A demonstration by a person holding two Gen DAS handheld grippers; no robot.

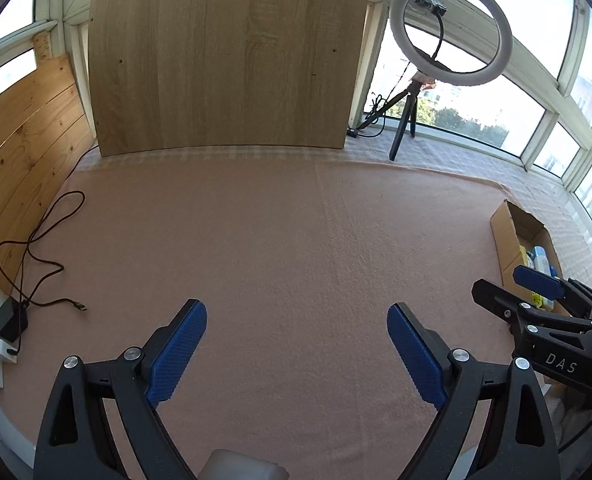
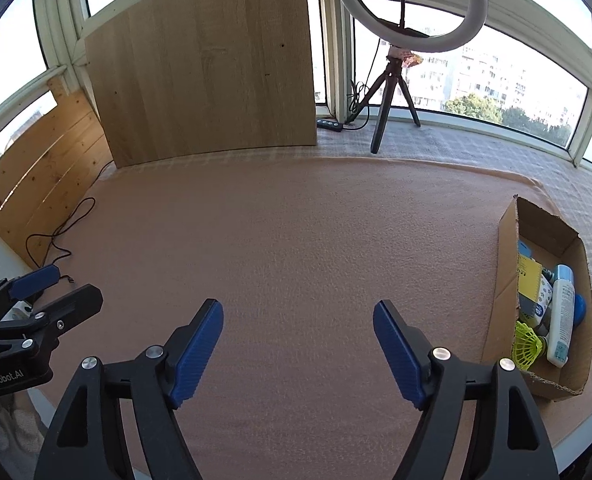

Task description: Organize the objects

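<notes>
A cardboard box [image 2: 508, 240] stands at the right edge of the pink mat [image 2: 296, 240]. Inside lie a white bottle [image 2: 560, 320], a yellow-green shuttlecock [image 2: 527, 345], a yellow packet [image 2: 530, 276] and a blue item [image 2: 580, 307]. My right gripper [image 2: 298, 320] is open and empty above the mat, left of the box. My left gripper [image 1: 297, 322] is open and empty over the mat's middle. The box also shows in the left wrist view [image 1: 508, 240], partly hidden by the right gripper [image 1: 508, 286]. The left gripper shows at the left edge of the right wrist view [image 2: 61, 284].
A wooden board [image 1: 227, 56] leans at the back. A ring light on a tripod [image 1: 450, 28] stands back right. A black cable [image 1: 43, 240] and a charger in a wall socket [image 1: 9, 322] lie at the left. Pine panel [image 1: 23, 152] on the left wall.
</notes>
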